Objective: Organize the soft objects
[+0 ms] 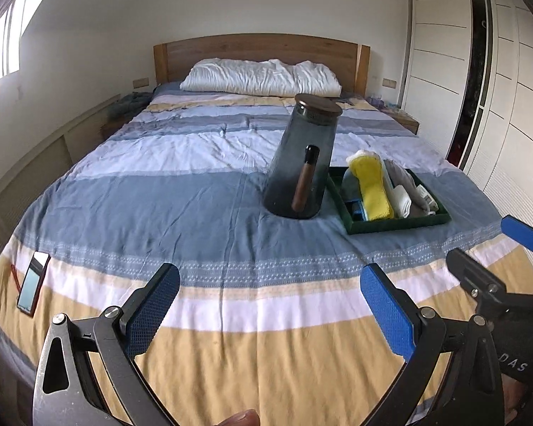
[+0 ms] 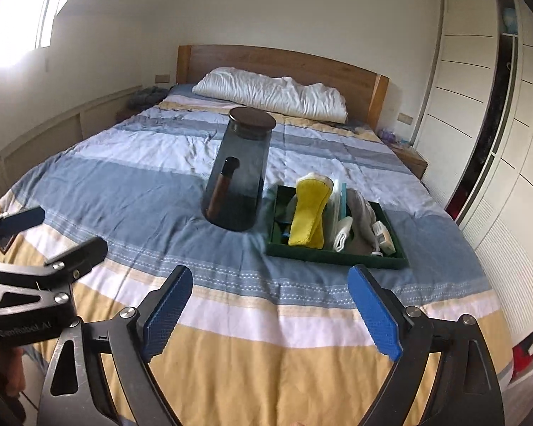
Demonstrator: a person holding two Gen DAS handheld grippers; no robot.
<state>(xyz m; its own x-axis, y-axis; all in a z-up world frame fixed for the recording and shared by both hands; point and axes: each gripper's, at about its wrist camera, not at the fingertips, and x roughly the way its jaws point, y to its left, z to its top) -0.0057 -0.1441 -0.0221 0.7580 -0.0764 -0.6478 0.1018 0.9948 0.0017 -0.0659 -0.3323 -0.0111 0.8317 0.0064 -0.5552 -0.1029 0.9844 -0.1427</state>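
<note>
Both tools, left tool point(image 1: 270, 305) and right tool point(image 2: 272, 307), hang open and empty short of the green tray point(image 2: 337, 254). We'd reach for the yellow cloth point(image 2: 307, 213) standing in that tray, steering clear of the glass jug point(image 2: 238, 174) beside it.

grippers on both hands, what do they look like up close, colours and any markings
The left gripper and the right gripper are built alike: black metal frames with triangular cut-outs and silver bolts, each carrying two flat blue pads with a fine dotted texture. White lettering is printed on both black bodies, too partial to read fully. No cables or sleeves show.
</note>
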